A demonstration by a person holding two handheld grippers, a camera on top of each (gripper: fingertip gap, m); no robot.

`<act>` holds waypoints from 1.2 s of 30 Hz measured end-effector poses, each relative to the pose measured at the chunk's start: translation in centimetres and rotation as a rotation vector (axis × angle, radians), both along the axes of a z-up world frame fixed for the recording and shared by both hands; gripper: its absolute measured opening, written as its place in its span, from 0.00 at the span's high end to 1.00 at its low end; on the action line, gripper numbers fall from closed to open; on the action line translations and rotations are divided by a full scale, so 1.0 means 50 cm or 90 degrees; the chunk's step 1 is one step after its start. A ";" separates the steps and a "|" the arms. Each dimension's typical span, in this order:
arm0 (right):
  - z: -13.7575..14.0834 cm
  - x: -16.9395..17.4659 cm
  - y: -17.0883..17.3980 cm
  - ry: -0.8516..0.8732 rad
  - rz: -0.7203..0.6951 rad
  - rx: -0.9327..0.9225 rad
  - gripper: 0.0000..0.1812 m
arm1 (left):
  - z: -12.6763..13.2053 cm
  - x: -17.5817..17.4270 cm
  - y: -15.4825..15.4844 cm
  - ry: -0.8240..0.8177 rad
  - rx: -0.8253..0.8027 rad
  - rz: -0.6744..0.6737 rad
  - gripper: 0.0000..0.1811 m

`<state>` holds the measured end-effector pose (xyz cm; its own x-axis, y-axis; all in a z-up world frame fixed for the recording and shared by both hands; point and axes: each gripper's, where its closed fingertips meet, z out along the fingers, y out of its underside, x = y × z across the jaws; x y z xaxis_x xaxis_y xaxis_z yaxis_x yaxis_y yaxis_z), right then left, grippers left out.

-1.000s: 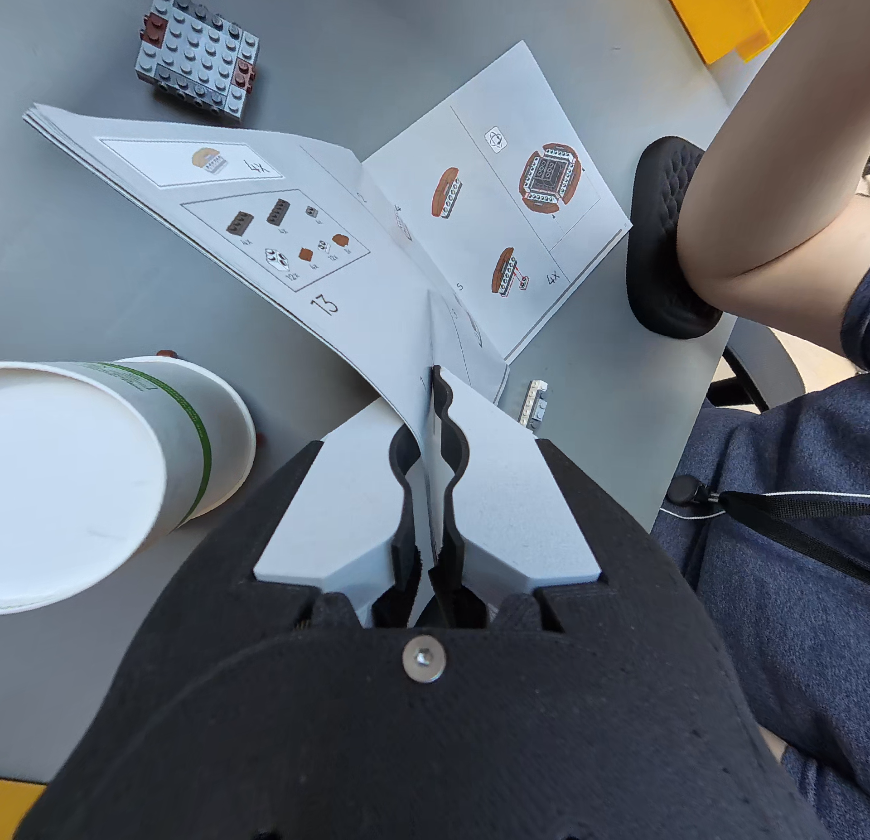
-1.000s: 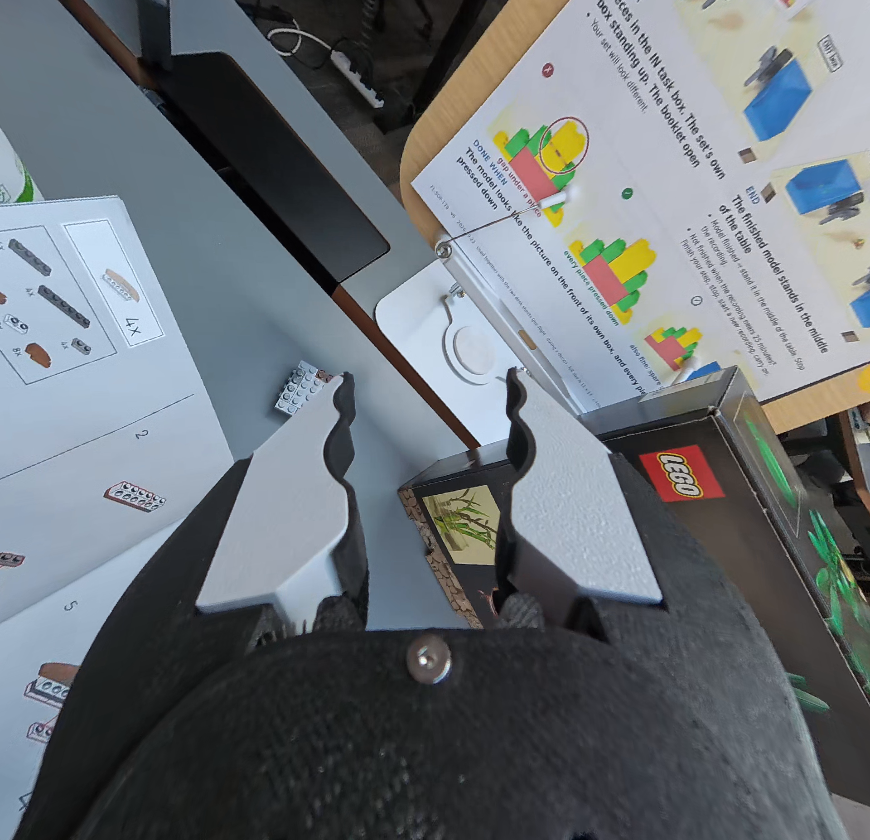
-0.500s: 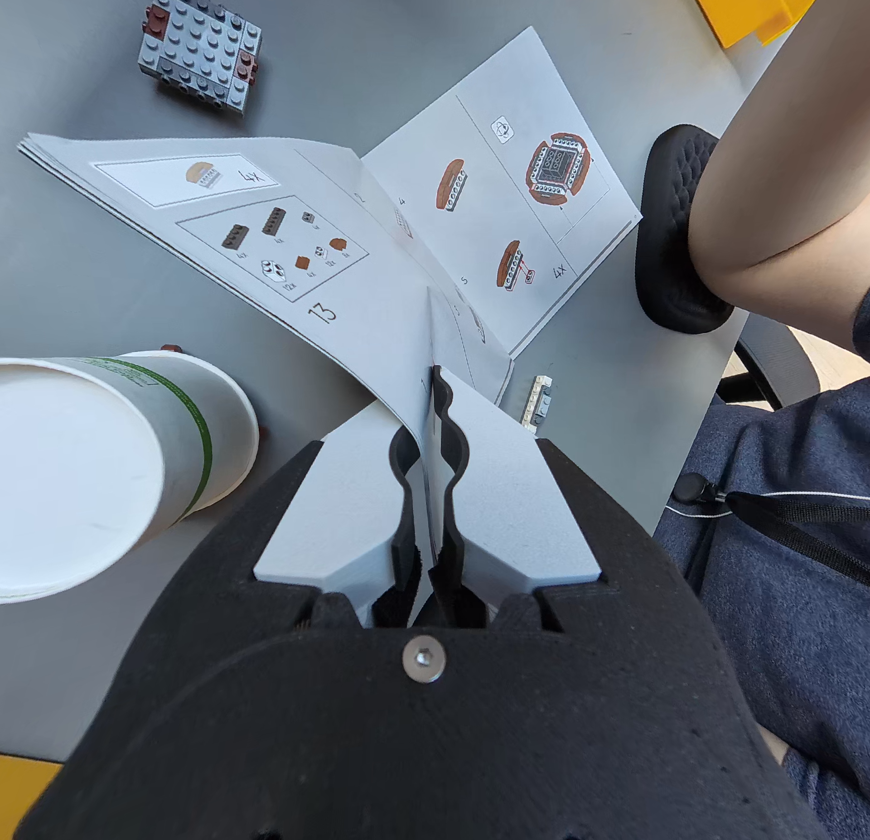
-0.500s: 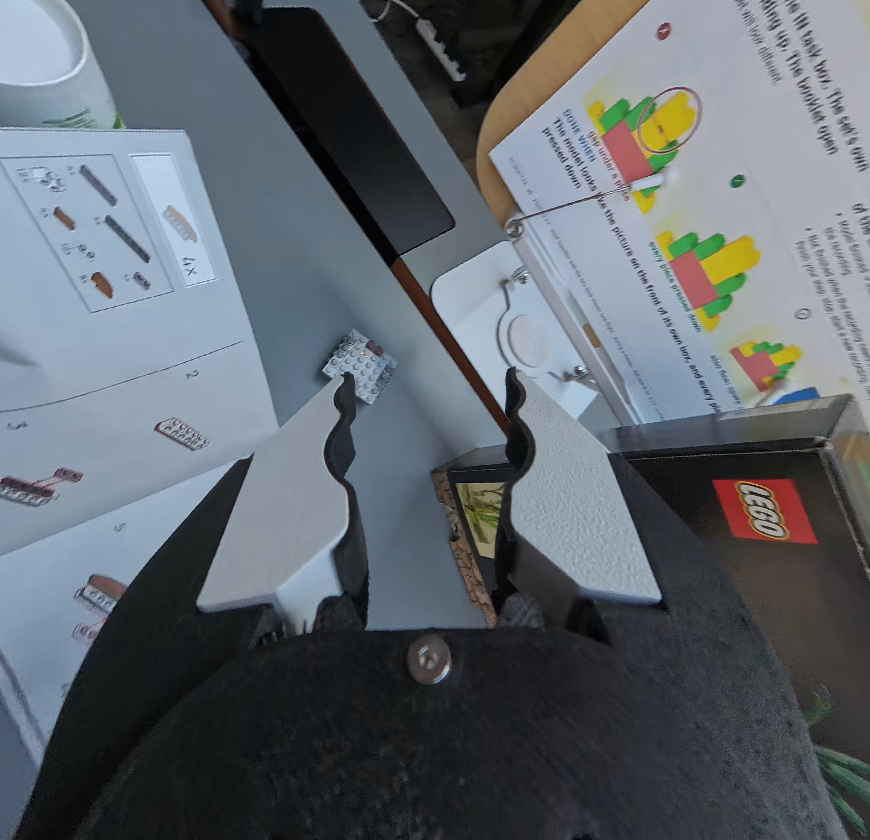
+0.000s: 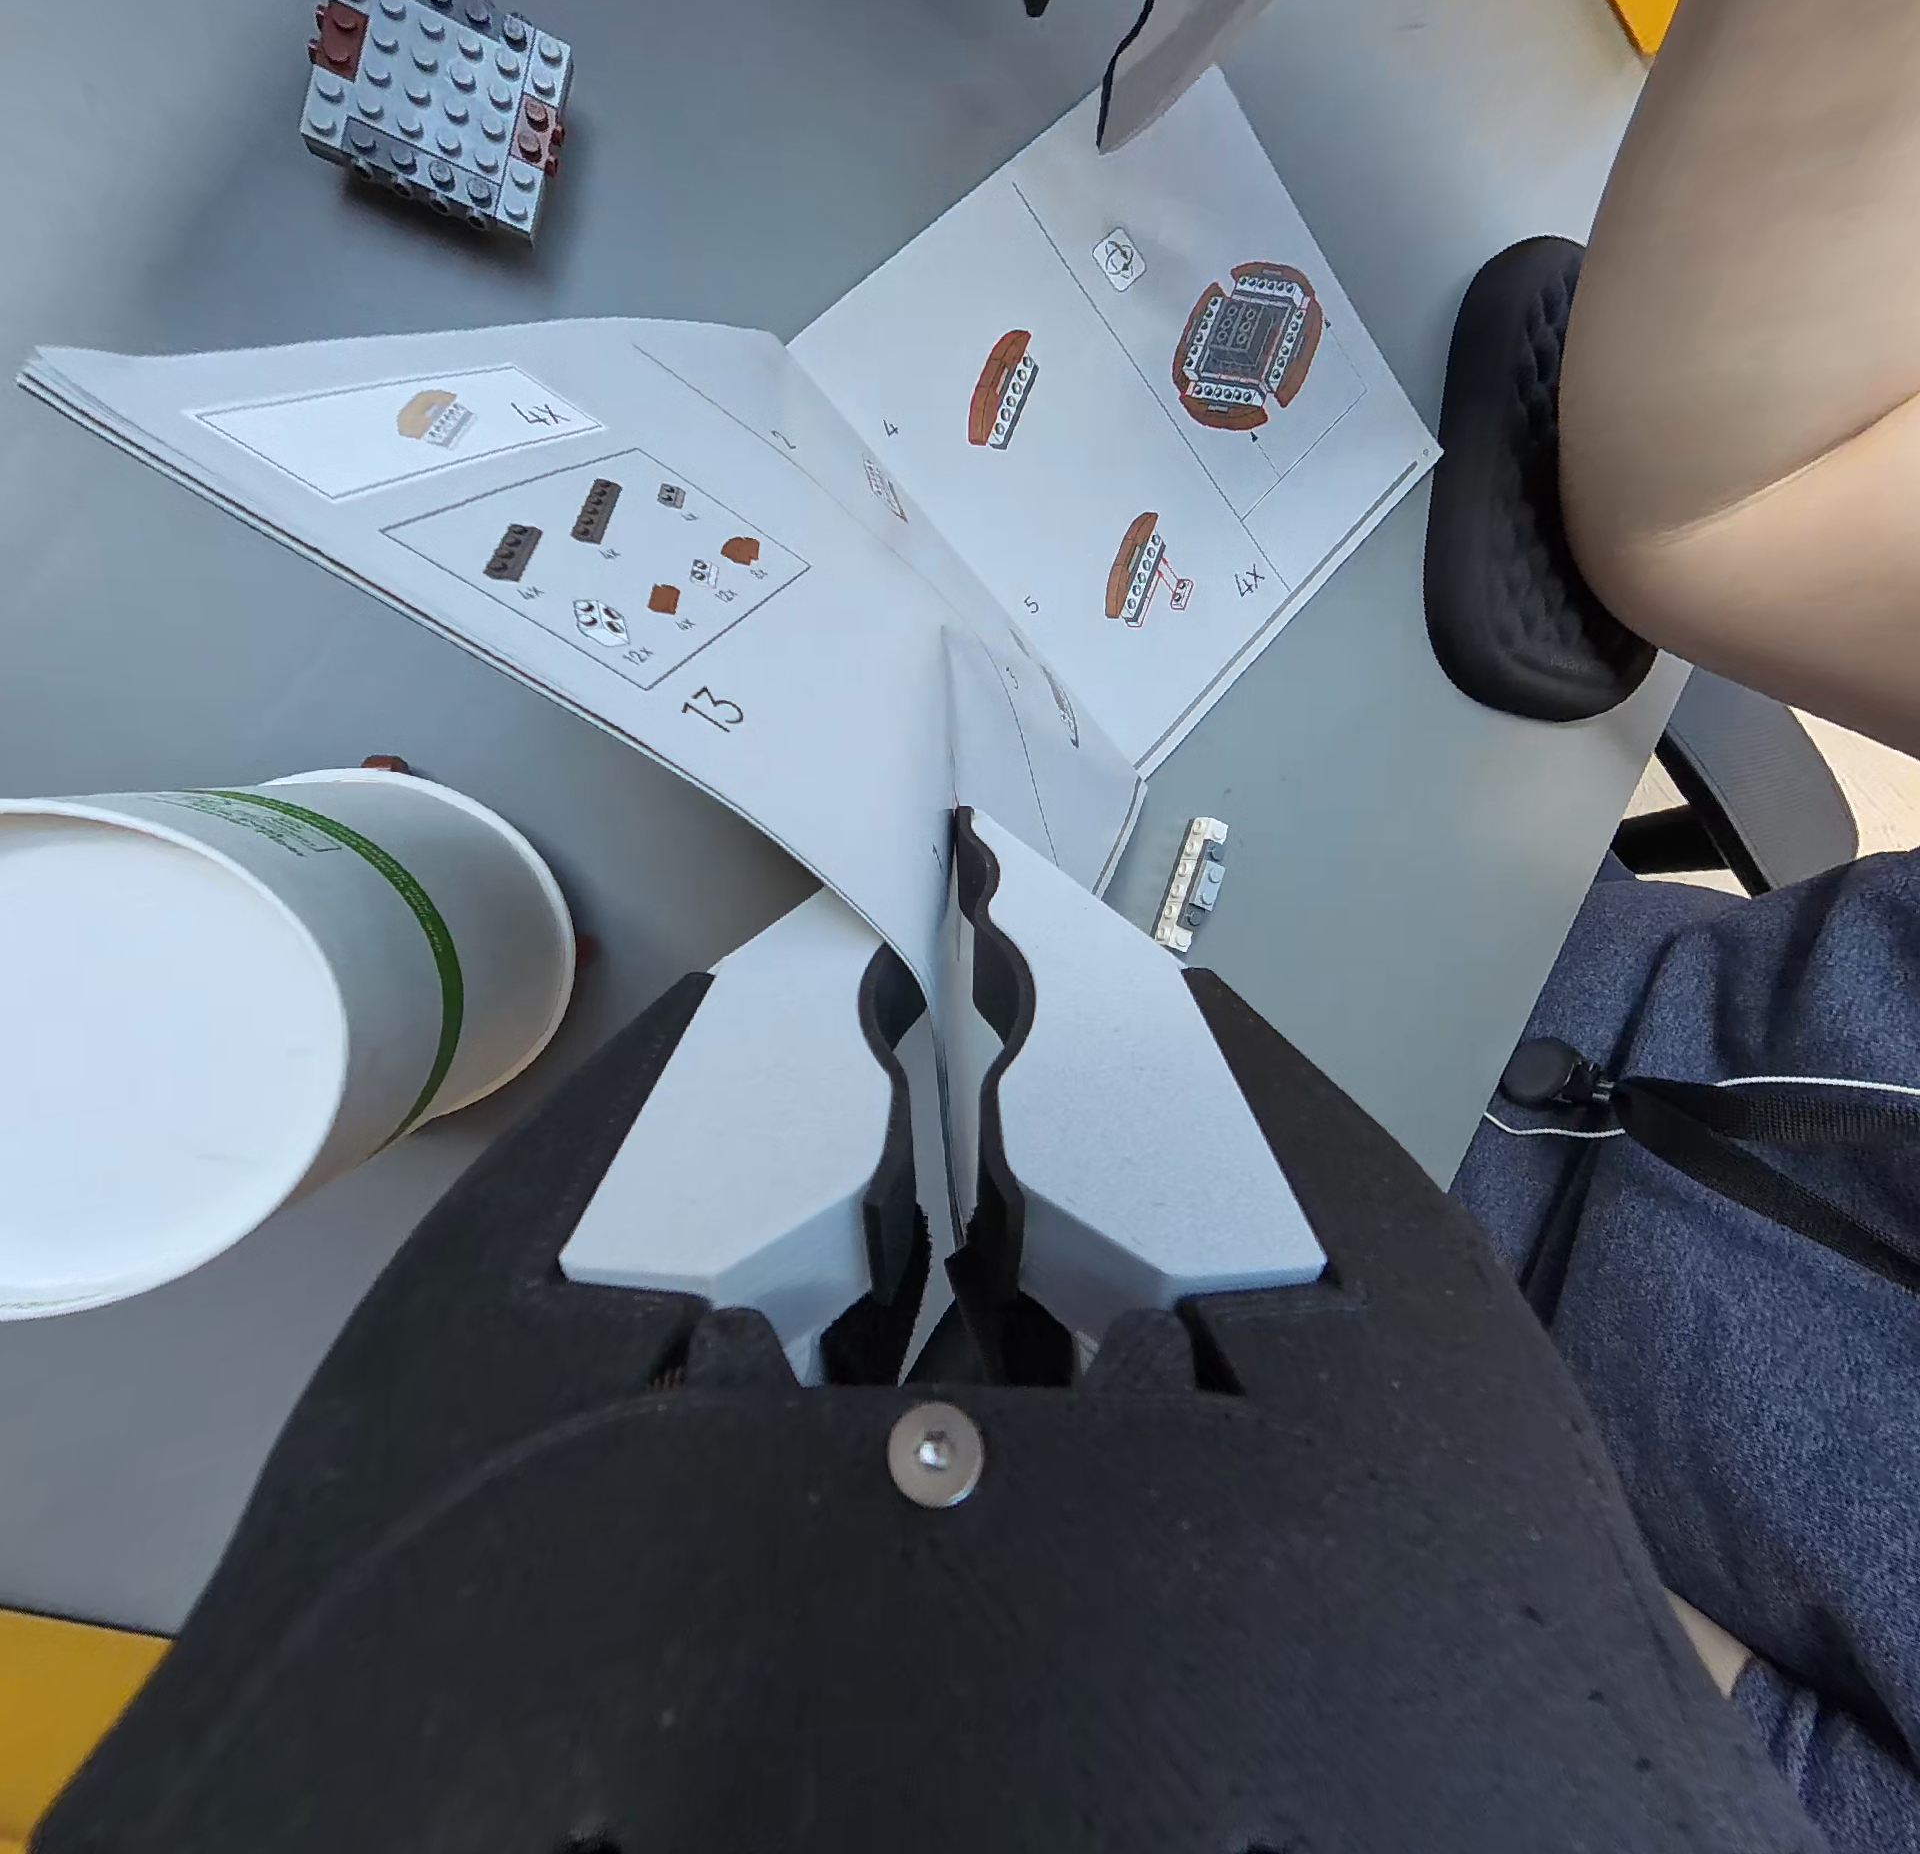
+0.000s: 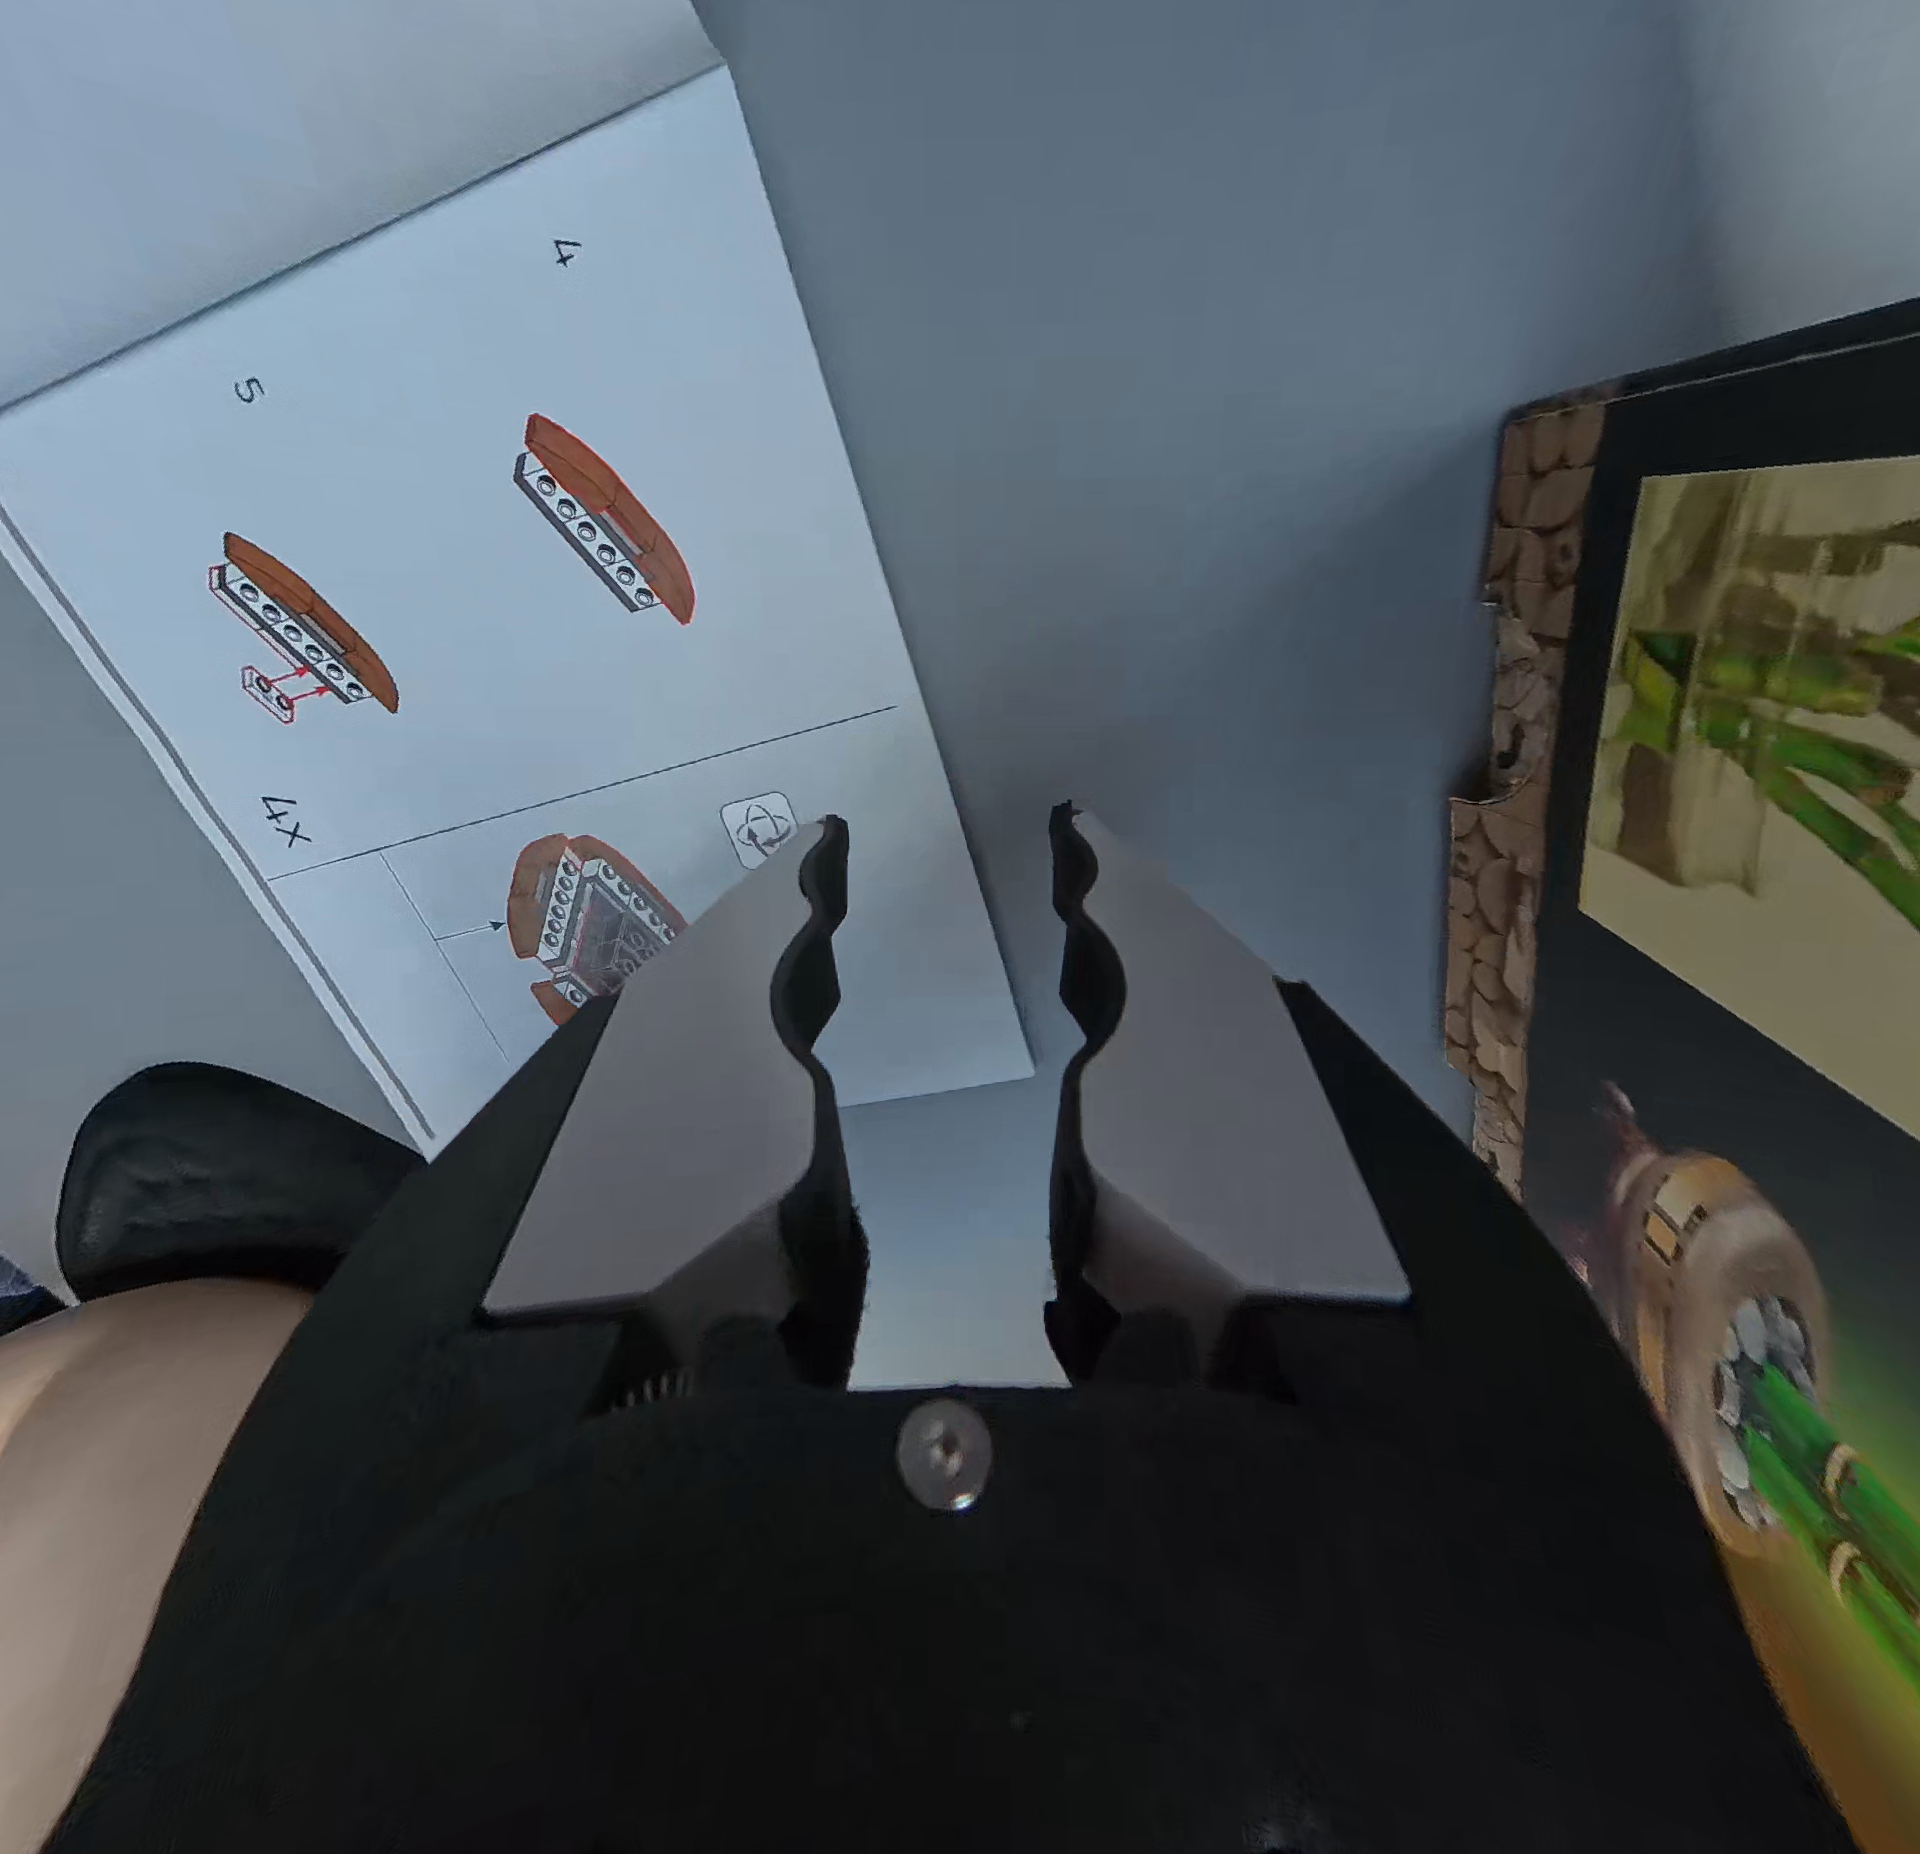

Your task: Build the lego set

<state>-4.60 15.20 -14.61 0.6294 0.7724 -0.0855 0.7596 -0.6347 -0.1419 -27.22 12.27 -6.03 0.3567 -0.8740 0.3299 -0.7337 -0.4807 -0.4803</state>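
My left gripper [image 5: 954,828] is shut on a page of the white instruction booklet [image 5: 623,516] and holds that page lifted off the grey table [image 5: 156,609]. A grey studded Lego plate with dark red pieces [image 5: 436,90] lies at the far left. A small white and grey brick piece [image 5: 1195,885] lies just right of my left fingers. My right gripper [image 6: 948,825] is open and empty, hovering over the far corner of the booklet [image 6: 520,557]; its finger also shows at the top of the left wrist view [image 5: 1164,48].
A white paper cup with a green band [image 5: 239,1015] stands close on the left. The dark Lego box [image 6: 1714,869] lies right of the right gripper. A black pad [image 5: 1507,485] under a person's bare arm [image 5: 1766,298] sits at the table's right edge. My hands' fingertips stand some 25 cm from each other.
My right gripper swung from facing the box and the sheet stand to pointing down over the booklet's far corner, entering the left view. My left gripper kept its hold on the page.
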 end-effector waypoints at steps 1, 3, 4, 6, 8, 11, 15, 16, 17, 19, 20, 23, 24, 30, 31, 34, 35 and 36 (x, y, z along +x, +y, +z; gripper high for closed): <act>-0.005 0.007 -0.001 -0.014 0.002 -0.002 0.78 | 0.000 0.000 0.000 0.001 0.000 0.000 1.00; -0.011 0.011 -0.006 -0.021 0.000 -0.014 0.78 | -0.001 0.001 0.000 0.002 0.000 0.000 1.00; -0.013 0.012 -0.007 -0.021 0.000 -0.016 0.78 | -0.001 0.001 0.000 0.003 0.001 0.000 1.00; -0.017 0.018 -0.008 -0.028 -0.001 -0.020 0.78 | -0.003 0.001 0.000 0.006 0.000 0.000 1.00; -0.022 0.023 -0.013 -0.033 0.000 -0.029 0.80 | -0.005 0.001 0.000 0.008 0.000 -0.001 1.00; -0.027 0.026 -0.012 -0.036 -0.001 -0.032 0.80 | -0.008 0.001 0.000 0.011 -0.004 0.000 1.00; -0.034 0.025 -0.012 -0.039 0.004 -0.039 0.81 | -0.010 -0.002 0.000 0.014 -0.005 -0.003 1.00; -0.034 0.025 -0.011 -0.038 0.003 -0.039 0.81 | -0.011 -0.002 -0.001 0.014 -0.006 -0.003 1.00; -0.034 0.024 -0.010 -0.039 0.002 -0.038 0.82 | -0.011 -0.003 0.000 0.014 -0.007 -0.002 1.00; -0.034 0.025 -0.010 -0.042 0.002 -0.038 0.82 | -0.011 -0.003 0.000 0.014 -0.008 -0.002 1.00; -0.034 0.025 -0.010 -0.042 0.002 -0.038 0.82 | -0.012 -0.003 0.000 0.015 -0.009 -0.002 1.00; -0.034 0.023 -0.014 -0.042 0.007 -0.044 0.83 | -0.014 -0.004 -0.003 0.020 -0.014 -0.001 1.00; -0.033 0.024 -0.016 -0.043 0.007 -0.047 0.83 | -0.016 -0.005 -0.005 0.025 -0.018 0.001 1.00; 0.034 -0.021 -0.014 -0.030 0.022 0.023 0.78 | -0.033 0.003 0.002 0.071 -0.021 0.038 0.99; 0.053 -0.044 -0.021 -0.016 0.033 0.039 0.74 | -0.033 0.008 -0.002 0.070 -0.025 0.033 0.99; 0.094 -0.125 -0.052 0.013 0.123 0.100 0.65 | -0.040 0.014 -0.013 0.075 -0.050 0.031 0.99; 0.099 -0.143 -0.056 -0.006 0.160 0.133 0.62 | -0.043 0.012 -0.014 0.080 -0.060 0.037 0.98; 0.102 -0.161 -0.059 -0.019 0.193 0.173 0.61 | -0.045 0.010 -0.015 0.083 -0.070 0.044 0.98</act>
